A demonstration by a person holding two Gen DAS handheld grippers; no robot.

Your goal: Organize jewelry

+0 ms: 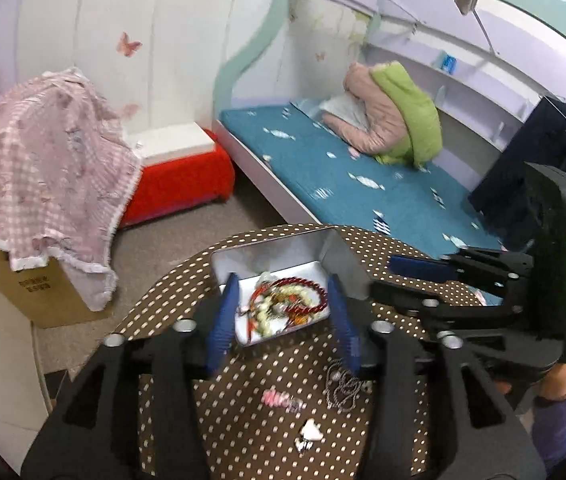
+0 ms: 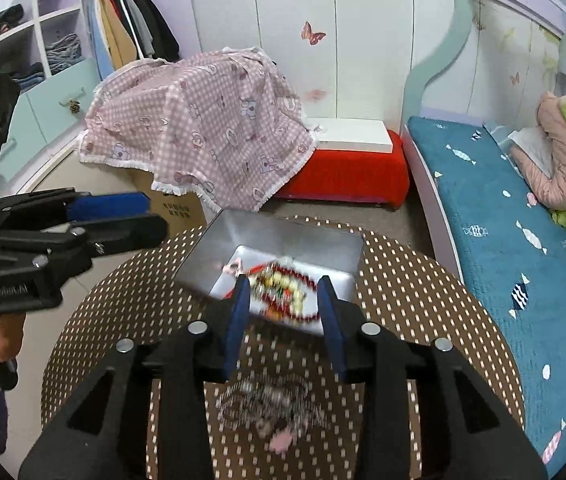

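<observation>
A silver tin (image 1: 275, 250) (image 2: 283, 236) stands with its lid up on the round dotted table (image 1: 187, 276) (image 2: 403, 280). Red and cream bead bracelets (image 1: 283, 300) (image 2: 283, 288) lie piled inside it. My left gripper (image 1: 283, 282) (image 2: 155, 218) hovers open just before the tin, nothing pressed between its blue pads. My right gripper (image 2: 283, 280) (image 1: 387, 280) is open too, facing the tin from the other side. On the cloth nearer me lie a silver chain (image 1: 343, 392) (image 2: 267, 400), a pink clip (image 1: 279, 400) (image 2: 283, 440) and a small white piece (image 1: 311, 432). The right wrist view is blurred.
A bed with a blue mattress (image 1: 343, 184) (image 2: 503, 220) runs along the right. Beyond the table stand a red bench (image 1: 179, 184) (image 2: 347, 176) and a cardboard box under a pink checked cloth (image 1: 39, 160) (image 2: 203, 132). A wardrobe (image 2: 83, 40) fills the far left.
</observation>
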